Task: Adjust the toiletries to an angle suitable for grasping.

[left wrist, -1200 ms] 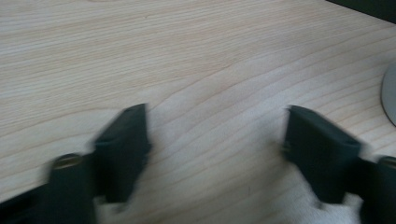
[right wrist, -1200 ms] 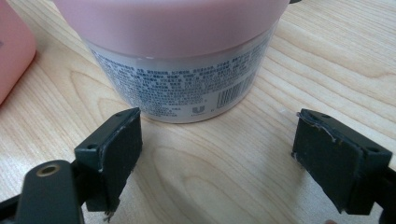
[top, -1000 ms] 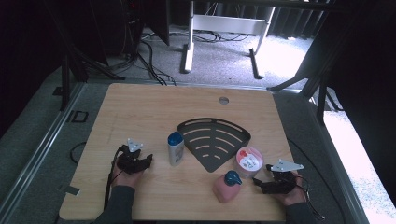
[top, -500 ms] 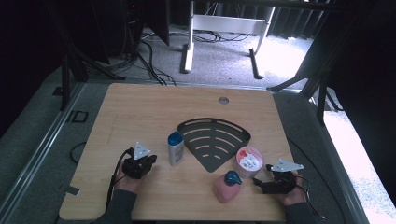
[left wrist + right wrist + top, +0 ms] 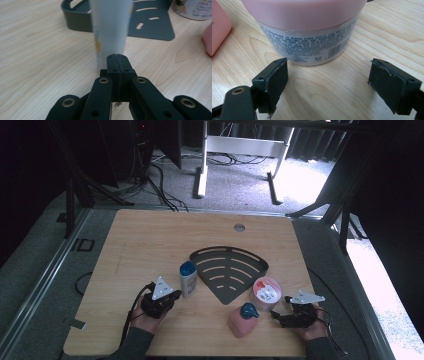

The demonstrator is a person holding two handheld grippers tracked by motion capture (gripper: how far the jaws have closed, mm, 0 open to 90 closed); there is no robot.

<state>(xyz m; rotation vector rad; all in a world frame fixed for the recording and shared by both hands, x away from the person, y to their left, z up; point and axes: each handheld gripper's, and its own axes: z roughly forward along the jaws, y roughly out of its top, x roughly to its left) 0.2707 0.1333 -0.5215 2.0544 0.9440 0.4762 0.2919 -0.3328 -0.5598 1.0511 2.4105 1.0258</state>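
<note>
On the near half of the wooden table (image 5: pixel 150 240), two hand-held grippers face a cluster of toiletries around a dark fan-shaped slotted rack (image 5: pixel 227 270). The left gripper (image 5: pixel 117 58) has its two black jaws pressed flat together with nothing between them; they have just been closing, and they meet on empty air. Directly ahead of the closed tips, just beyond them, stands a pale bottle with a blue cap (image 5: pixel 188 279), upright, its long axis vertical, so that in the left gripper view its body (image 5: pixel 111 27) rises as a column straight above the jaws; whether the tips touch its base cannot be told. In the high view the left gripper (image 5: pixel 172 296) lies just to the bottle's near left, and the rack's curved wall is just beyond the bottle. The right gripper (image 5: pixel 328 82) holds its jaws spread wide, pads apart and touching nothing, aimed at a squat jar with a pink lid (image 5: pixel 308 37) that stands upright ahead of the gap. A pink bottle with a teal cap (image 5: pixel 243 319) sits between the two hands, nearer the right one. Judged from this layout, the left hand is the nearer to the blue-capped bottle, and any grasp on it calls for the jaws to be reopened first and brought in level, across the vertical axis.
</note>
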